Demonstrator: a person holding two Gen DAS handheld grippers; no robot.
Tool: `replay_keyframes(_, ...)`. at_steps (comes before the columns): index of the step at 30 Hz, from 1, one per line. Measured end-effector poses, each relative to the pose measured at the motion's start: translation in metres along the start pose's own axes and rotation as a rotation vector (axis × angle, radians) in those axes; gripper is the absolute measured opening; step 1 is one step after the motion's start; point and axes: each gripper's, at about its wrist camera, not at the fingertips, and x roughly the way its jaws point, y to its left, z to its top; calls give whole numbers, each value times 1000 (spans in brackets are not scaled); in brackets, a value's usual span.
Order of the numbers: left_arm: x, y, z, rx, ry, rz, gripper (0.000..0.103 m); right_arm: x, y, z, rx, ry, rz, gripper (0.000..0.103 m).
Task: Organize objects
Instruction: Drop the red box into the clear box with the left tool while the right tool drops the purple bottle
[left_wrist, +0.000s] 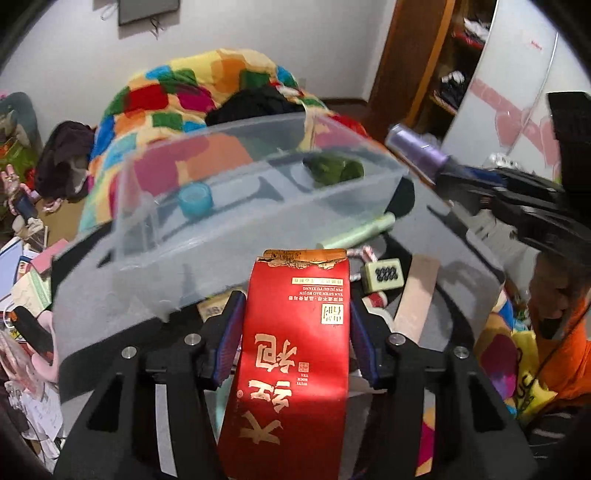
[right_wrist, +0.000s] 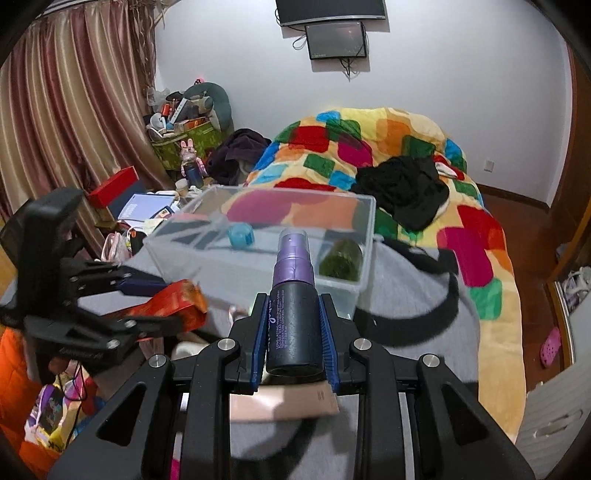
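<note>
**Both grippers loaded beside the clear bin**

Left wrist view: the left gripper (left_wrist: 293, 325) is closed on a red tea packet (left_wrist: 291, 354), its blue-padded fingers (left_wrist: 231, 332) pressing the packet's two sides. The packet stands lengthwise between them, gold lettering facing the camera, torn gold top edge pointing away. Just beyond it sits a clear plastic bin (left_wrist: 236, 206) on a grey cloth (left_wrist: 96, 295). Inside the bin lie a blue roll of tape (left_wrist: 195, 199) toward the left and a dark green object (left_wrist: 334, 170) toward the right. Near the packet's top right lie a mahjong tile (left_wrist: 384, 277), a pale green tube (left_wrist: 358, 230) and a pinkish flat box (left_wrist: 419, 295). At the right edge, the right gripper (left_wrist: 454, 177) carries a purple-capped spray bottle (left_wrist: 417, 151) in the air, near the bin's right end.

Right wrist view: the right gripper (right_wrist: 293, 332) is clamped on the spray bottle (right_wrist: 293, 295), black body between the pads, purple cap pointing toward the bin (right_wrist: 266, 236). The tape roll (right_wrist: 240, 234) and green object (right_wrist: 341, 260) rest on the bin's floor. To the left, the left gripper (right_wrist: 162, 302) grips the red packet (right_wrist: 177, 302), near the bin's near left corner. A colourful blanket (right_wrist: 406, 147) lies behind the bin.
</note>
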Motion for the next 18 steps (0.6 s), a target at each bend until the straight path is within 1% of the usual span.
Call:
replay_keyframes(4,-21,6,10,-28,-65,21,54,18,3,18,-6,13,-16,23)
replay_keyframes(8,-25,20,26,-73,-81,50,54,40,4,30,-4,53,-14,23)
replay_keyframes(11,-19,29,37,-97,-63,65,54,60,5,37,5,98,-2,23)
replay_keyframes(13,-10,35,45,-110,-38,80,54,71,3,39,14,128,3,23)
replay_keyframes(18,12,46,61,-119,29,81,54,95,2,45,13,195,8,23)
